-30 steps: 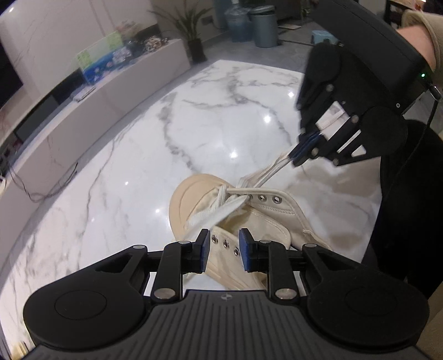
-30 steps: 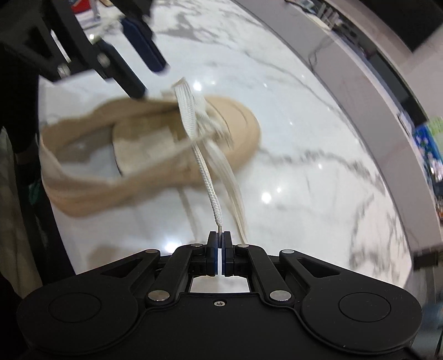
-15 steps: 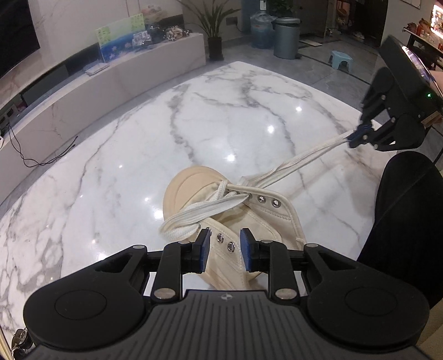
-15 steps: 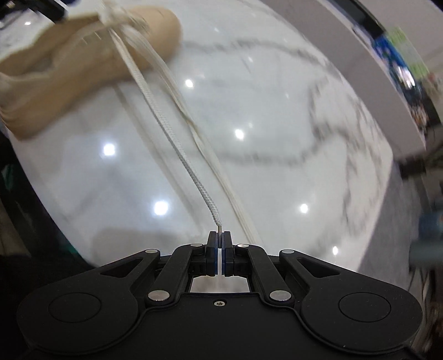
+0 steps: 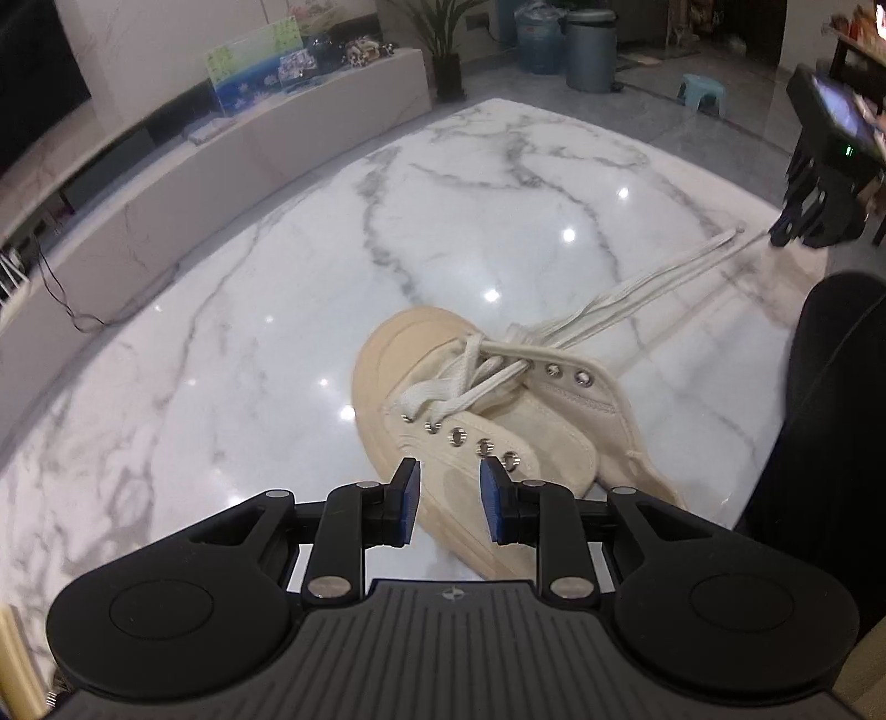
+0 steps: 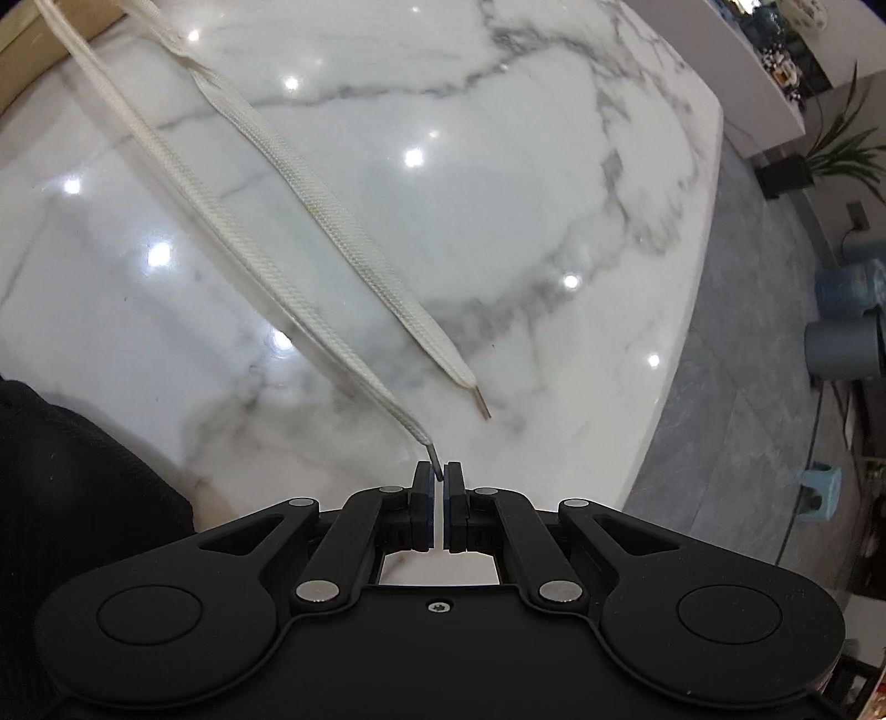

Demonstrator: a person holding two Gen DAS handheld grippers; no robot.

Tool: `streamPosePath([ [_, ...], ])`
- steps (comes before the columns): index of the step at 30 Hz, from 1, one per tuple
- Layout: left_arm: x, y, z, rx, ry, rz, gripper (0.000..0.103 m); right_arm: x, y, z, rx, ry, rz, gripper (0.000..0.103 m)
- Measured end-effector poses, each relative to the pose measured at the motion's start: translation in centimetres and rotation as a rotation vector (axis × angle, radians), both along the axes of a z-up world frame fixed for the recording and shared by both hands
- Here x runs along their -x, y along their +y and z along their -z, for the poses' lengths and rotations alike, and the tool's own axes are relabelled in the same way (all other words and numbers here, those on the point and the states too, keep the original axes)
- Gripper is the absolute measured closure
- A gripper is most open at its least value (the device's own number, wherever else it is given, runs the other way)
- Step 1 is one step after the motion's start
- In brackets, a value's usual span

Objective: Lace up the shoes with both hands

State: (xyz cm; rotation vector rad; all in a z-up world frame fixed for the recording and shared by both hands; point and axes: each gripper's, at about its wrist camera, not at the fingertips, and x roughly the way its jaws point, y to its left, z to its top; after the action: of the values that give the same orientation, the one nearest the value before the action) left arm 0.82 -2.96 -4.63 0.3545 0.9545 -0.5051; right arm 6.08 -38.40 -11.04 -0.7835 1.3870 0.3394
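A beige canvas shoe [image 5: 498, 443] lies on the white marble table [image 5: 277, 332], toe pointing away from me, with a white lace [image 5: 459, 382] crossed through its lowest eyelets. My left gripper [image 5: 449, 501] hovers open just over the shoe's near side, holding nothing. Two lace strands run right toward my right gripper [image 5: 779, 234], far off at the table's edge. In the right wrist view that gripper [image 6: 439, 479] is shut on the grey aglet of one lace strand [image 6: 266, 266], which looks pulled straight. The other lace end [image 6: 443, 354] lies loose on the marble. Only a corner of the shoe [image 6: 16, 66] shows there.
The table's rounded edge [image 6: 681, 332] drops to a grey floor with bins [image 6: 847, 343], a small stool [image 6: 819, 487] and a plant [image 5: 443, 33]. A person's dark clothing [image 5: 830, 432] fills the right side. A long low cabinet [image 5: 221, 160] runs along the left.
My right gripper has pulled the lace end far out to the right, away from the shoe, drawing the strand long. The left gripper has stayed open over the shoe.
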Motion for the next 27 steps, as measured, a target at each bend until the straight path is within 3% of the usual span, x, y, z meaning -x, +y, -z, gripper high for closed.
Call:
streamPosePath([
  [3, -0.1, 0.2, -0.4, 0.037, -0.001, -0.006, 0.08, -0.1, 0.1, -0.3, -0.044, 0.013, 0.022, 0.101],
  [14, -0.7, 0.0, -0.5, 0.02, 0.001, -0.019, 0.08, -2.1, -0.4, 0.2, -0.104, -0.017, 0.064, 0.096],
  [17, -0.9, 0.1, -0.6, 0.026, 0.003, -0.021, 0.08, -2.8, -0.1, 0.4, -0.118, -0.017, 0.038, 0.09],
  [19, -1.1, 0.1, -0.7, 0.036, 0.011, -0.019, 0.08, -3.1, 0.1, 0.5, -0.119, -0.017, 0.004, 0.078],
  [27, -1.3, -0.3, -0.7, 0.033, 0.035, -0.009, 0.08, -5.2, 0.6, 0.9, -0.14, 0.039, -0.071, 0.078],
])
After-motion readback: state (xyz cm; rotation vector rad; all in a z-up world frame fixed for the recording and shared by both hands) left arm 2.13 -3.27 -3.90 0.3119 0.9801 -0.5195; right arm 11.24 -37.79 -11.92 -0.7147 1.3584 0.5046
